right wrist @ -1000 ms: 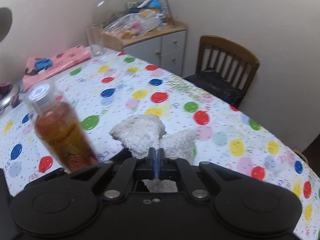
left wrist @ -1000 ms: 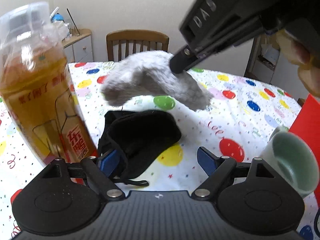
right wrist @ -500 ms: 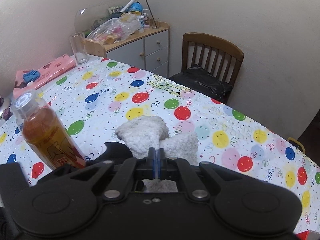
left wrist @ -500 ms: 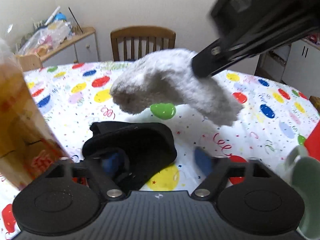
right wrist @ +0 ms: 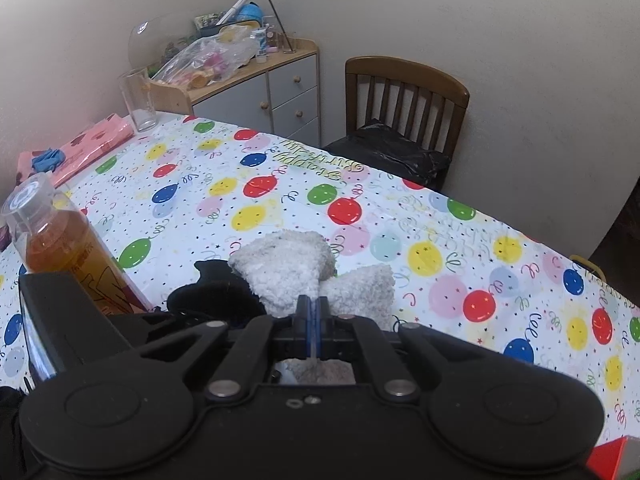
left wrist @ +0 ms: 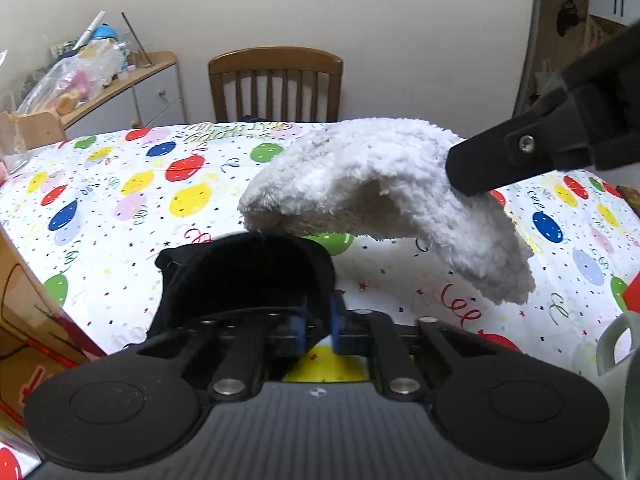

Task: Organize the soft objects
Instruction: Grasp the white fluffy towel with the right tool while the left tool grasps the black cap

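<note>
A fluffy white sock hangs in the air over the balloon-print tablecloth, pinched at its middle by my right gripper, whose black finger reaches in from the right of the left wrist view. Both ends of that sock droop ahead of the shut jaws. Below it a black fabric piece lies on the table. My left gripper has closed on the near edge of this black fabric, blue pads pressed into it. The same black fabric shows beside the left gripper's body in the right wrist view.
A bottle of amber tea stands just left of the black fabric. A pale green mug and a red box sit at the right. Farther off are a drinking glass, a pink package, a wooden chair and a cluttered cabinet.
My left gripper slid forward onto the black fabric and its jaws went from wide open to shut on it. The right gripper drifted right, still holding the white sock.
</note>
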{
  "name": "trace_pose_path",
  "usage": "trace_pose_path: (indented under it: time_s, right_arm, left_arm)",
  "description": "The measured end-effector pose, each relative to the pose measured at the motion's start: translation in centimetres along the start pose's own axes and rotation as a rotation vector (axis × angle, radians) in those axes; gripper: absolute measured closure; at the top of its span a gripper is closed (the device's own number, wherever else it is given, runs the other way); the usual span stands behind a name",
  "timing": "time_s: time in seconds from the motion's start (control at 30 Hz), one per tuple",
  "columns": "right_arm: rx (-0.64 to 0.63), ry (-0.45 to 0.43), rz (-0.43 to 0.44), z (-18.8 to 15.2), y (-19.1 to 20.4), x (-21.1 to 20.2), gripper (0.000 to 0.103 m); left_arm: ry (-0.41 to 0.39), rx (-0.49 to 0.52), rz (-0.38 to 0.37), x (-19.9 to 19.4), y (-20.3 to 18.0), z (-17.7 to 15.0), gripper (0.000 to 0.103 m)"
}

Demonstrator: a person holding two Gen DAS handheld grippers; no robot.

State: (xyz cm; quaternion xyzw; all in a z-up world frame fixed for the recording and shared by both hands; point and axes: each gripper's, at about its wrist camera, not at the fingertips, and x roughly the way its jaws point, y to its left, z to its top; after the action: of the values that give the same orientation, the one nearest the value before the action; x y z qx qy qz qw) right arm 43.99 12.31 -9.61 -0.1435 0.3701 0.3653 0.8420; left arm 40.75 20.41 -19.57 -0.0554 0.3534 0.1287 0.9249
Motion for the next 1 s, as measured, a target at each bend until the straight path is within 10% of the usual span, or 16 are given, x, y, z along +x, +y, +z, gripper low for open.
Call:
trace_pose_path:
  time_s: [1.0]
  right_arm:
    - [0.135, -0.082, -0.1, -3.4, -2.9, -9.4, 0.102]
  left_arm:
    - [-0.033, -0.04, -0.11, -3.9, 1.7, 1.1, 0.097]
